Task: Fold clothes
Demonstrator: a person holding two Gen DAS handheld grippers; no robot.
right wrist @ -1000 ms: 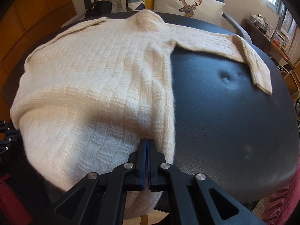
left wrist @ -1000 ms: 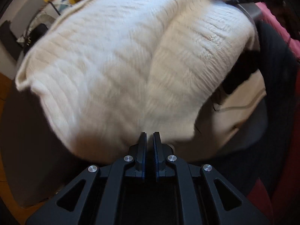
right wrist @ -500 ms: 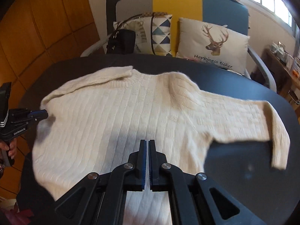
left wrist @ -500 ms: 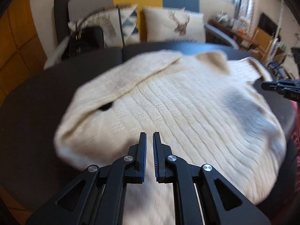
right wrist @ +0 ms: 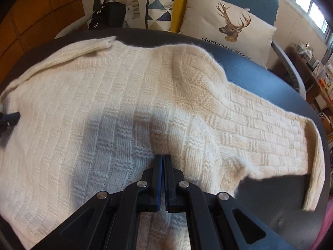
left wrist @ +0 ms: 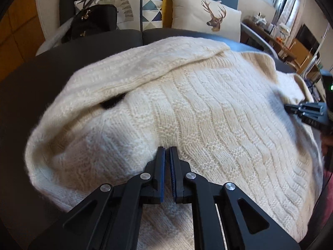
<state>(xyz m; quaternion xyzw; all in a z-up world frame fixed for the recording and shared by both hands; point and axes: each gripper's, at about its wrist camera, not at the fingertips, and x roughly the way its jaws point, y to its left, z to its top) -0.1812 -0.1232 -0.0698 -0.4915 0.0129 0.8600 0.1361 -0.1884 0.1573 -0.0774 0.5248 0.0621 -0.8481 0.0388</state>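
- Sweater (right wrist: 116, 104) lies spread on the dark tabletop (right wrist: 270, 87), one sleeve at right.
- We see left tongs (left wrist: 167, 149) and right tongs (right wrist: 163, 156) closed, apparently pinching its knit.

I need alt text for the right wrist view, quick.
A cream sweater lies spread on a dark round table, one sleeve stretched out to the right. The right gripper, shut, hangs over the sweater's near part. Two cushions and a black bag sit on the sofa behind.
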